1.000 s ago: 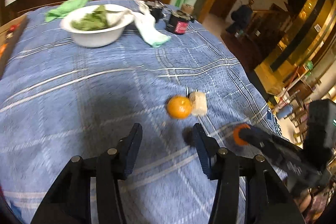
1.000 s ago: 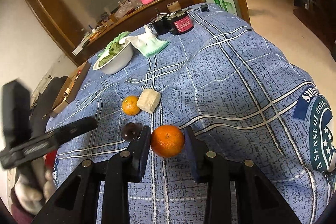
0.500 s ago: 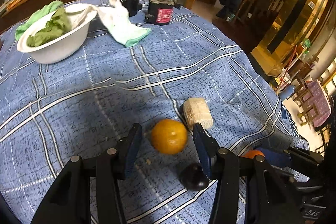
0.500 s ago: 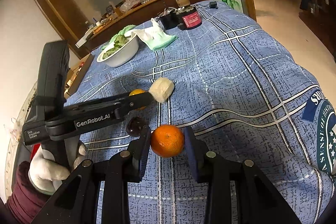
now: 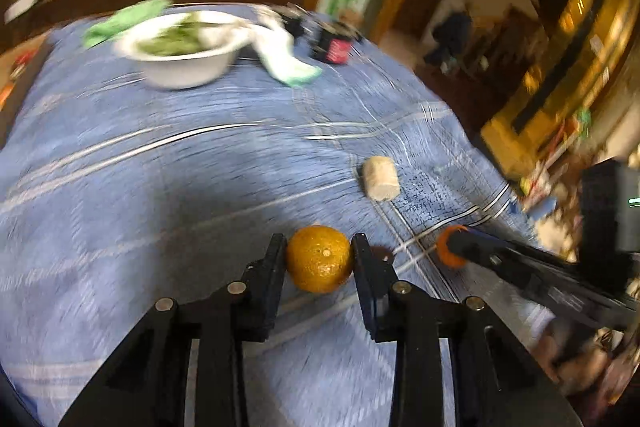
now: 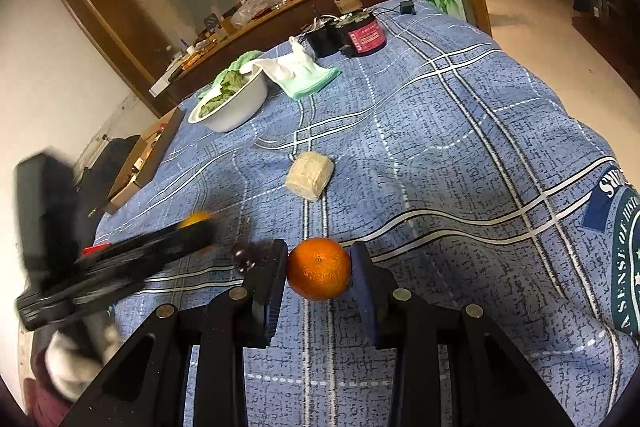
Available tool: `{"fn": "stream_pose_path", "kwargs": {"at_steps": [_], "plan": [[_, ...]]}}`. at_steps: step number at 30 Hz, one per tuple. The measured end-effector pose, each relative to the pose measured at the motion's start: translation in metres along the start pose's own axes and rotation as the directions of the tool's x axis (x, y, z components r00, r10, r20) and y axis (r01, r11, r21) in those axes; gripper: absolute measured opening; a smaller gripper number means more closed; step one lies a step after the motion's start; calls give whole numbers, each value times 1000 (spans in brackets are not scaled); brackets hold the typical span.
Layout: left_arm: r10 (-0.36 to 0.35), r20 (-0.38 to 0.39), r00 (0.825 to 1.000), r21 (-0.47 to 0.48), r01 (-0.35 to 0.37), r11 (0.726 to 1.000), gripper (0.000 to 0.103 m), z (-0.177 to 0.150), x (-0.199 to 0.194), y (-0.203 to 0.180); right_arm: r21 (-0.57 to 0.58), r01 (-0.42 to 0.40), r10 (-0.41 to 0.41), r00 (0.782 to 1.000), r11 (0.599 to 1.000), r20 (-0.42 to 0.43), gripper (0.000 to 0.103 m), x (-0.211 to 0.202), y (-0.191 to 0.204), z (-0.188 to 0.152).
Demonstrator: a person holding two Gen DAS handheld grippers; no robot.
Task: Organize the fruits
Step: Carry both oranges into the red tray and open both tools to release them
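Left wrist view: the left claw (image 5: 319, 255) now grips the yellow orange (image 5: 319, 258), lifted off the desk (image 5: 160, 187); right claw (image 6: 319, 263) holds another orange (image 6: 319, 268). Both are ready to carry toward the bowl (image 5: 184, 51) at eleven o'clock.

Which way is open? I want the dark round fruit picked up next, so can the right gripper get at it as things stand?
Probably not yet: the right gripper is shut on an orange. The dark fruit lies just beside its left finger, nothing covering it, so it looks reachable once the orange is set down.
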State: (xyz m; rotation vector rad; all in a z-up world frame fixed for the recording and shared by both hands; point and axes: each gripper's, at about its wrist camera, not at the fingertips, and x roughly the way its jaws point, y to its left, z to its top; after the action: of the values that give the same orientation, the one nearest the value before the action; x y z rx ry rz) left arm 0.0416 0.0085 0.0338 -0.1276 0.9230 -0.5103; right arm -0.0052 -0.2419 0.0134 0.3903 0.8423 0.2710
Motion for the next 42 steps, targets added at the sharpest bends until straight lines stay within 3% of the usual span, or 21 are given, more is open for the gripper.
{"fn": "stream_pose_path", "kwargs": {"at_steps": [5, 11, 17, 25, 29, 34, 40, 42], "plan": [[-3, 113, 994, -176, 23, 984, 31, -36, -81, 53, 10, 20, -20, 1000, 1000, -4, 35, 3, -2, -1], [166, 212, 963, -339, -87, 937, 32, -81, -176, 123, -42, 19, -20, 1000, 999, -18, 35, 0, 29, -9], [348, 252, 903, -487, -192, 852, 32, -127, -234, 189, -155, -112, 99, 991, 982, -89, 35, 9, 117, -25], [456, 226, 861, -543, -277, 793, 32, -162, -258, 225, -303, -309, 229, 935, 901, -271, 36, 51, 260, -60], [440, 223, 870, -578, -246, 778, 32, -173, -264, 243, -322, -389, 274, 896, 863, -350, 36, 72, 318, -83], [405, 235, 884, -611, -191, 769, 33, -184, -272, 250, -392, -396, 235, 887, 830, -397, 36, 97, 365, -106], [392, 247, 886, -622, -165, 765, 54, -187, -279, 251, -469, -355, 163, 902, 809, -401, 38, 121, 397, -121], [391, 248, 887, -634, -157, 757, 69, -188, -283, 253, -480, -338, 150, 909, 809, -388, 38, 125, 400, -121]]}}
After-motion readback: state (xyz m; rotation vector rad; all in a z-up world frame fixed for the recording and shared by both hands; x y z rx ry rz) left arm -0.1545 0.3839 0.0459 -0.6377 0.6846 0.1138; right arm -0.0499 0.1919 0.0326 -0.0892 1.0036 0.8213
